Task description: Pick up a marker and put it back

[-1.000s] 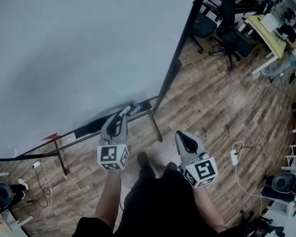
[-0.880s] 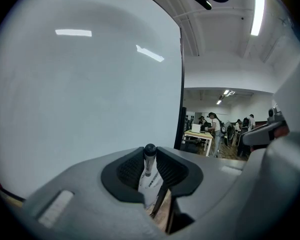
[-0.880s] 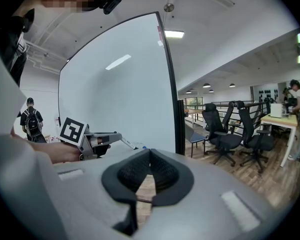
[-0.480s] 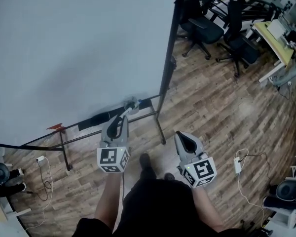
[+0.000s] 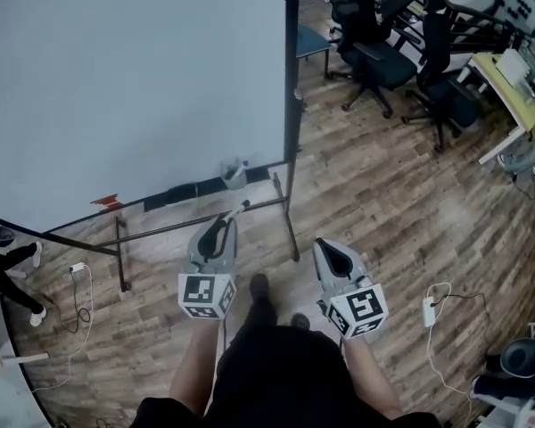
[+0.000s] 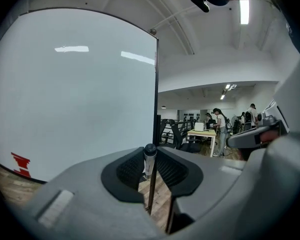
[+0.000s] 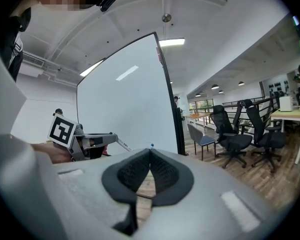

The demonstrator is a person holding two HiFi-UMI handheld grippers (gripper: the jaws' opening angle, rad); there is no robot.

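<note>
big whiteboard point(image 5: 134, 87) fills the left of the head view, wooden floor point(image 5: 383, 194) beneath it. along the board's lower edge runs the dark tray ledge point(image 5: 183, 192), well apart from both tools right now. left gripper point(image 5: 225, 224) is clenched on the marker point(image 6: 149, 159), dark cap up between the pads, the pale barrel poking forward toward the board. right gripper point(image 5: 325, 246) is pressed together with nothing in it, hanging beside the left. looks like the return leg to me: best to carry the marker in level with the ledge, line the barrel along it, set it down flat, and only let go once it rests so it can't roll off.
</note>
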